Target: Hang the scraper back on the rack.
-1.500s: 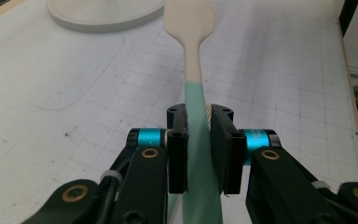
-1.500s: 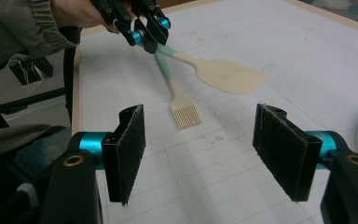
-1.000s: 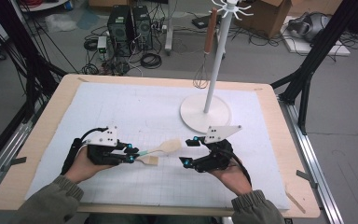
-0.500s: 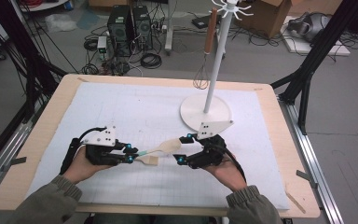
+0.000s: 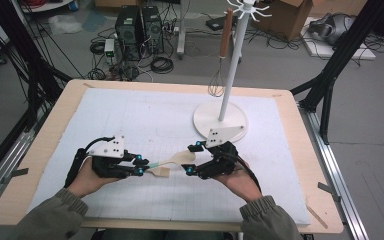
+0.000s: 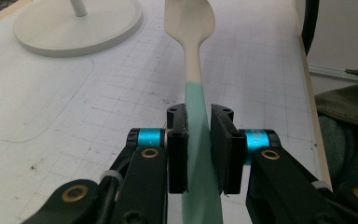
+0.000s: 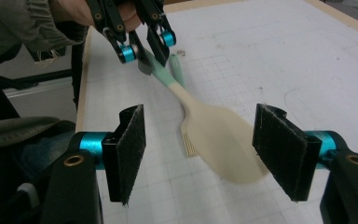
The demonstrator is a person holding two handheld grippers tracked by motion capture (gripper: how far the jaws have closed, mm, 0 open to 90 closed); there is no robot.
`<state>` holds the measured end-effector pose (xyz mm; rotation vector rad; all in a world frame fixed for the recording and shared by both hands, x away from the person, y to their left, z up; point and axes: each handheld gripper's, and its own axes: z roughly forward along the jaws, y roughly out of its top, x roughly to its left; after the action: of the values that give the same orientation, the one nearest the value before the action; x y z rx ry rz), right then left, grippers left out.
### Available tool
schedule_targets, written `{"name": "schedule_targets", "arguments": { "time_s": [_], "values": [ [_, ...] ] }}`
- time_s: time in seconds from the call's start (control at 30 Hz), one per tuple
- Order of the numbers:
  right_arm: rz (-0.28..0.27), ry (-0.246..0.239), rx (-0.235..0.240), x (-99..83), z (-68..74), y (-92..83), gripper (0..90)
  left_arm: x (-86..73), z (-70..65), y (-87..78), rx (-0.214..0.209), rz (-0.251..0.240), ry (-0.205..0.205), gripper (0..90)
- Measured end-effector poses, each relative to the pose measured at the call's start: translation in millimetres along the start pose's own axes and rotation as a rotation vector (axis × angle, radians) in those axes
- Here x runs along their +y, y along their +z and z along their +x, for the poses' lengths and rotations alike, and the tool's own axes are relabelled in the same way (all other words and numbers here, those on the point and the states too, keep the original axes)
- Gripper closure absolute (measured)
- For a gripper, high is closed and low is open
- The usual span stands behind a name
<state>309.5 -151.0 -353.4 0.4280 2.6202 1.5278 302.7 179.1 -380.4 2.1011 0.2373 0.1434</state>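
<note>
My left hand-held gripper [image 6: 197, 149] is clamped on the mint-green handle of the spoon [image 6: 189, 28], holding it out over the worktop [image 5: 145, 110] with its cream bowl pointing toward the right hand-held gripper [image 7: 200, 154]. That one stands apart, pads either side of the bowl and not touching it. The spoon looks light, stiff and a bit slick, so I judge the flat neck just behind the bowl the safest place to grip; a second utensil [image 5: 159, 171] lies beneath it.
</note>
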Motion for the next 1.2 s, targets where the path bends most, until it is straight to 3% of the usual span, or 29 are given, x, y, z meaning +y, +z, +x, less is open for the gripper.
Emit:
{"name": "schedule_targets", "arguments": {
  "time_s": [0.5, 0.73, 1.03, 1.2],
  "values": [
    [0.093, -0.089, 0.063, 7.7, 6.2, 23.6, 39.9, 8.2, -10.6, 13.9, -0.070, 0.004, 0.036, 77.0],
    [0.182, -0.144, 0.097, 7.8, 10.6, 36.8, 47.4, 14.5, -18.2, 25.5, -0.116, 0.021, 0.065, 77.0],
    [0.250, -0.183, 0.169, 5.8, 12.6, 43.5, 63.6, 20.2, -21.9, 28.5, -0.133, 0.032, 0.087, 76.9],
    [0.253, -0.194, 0.225, 5.7, 14.1, 45.0, 74.8, 19.9, -23.5, 28.4, -0.146, 0.031, 0.091, 76.9]
  ]
}}
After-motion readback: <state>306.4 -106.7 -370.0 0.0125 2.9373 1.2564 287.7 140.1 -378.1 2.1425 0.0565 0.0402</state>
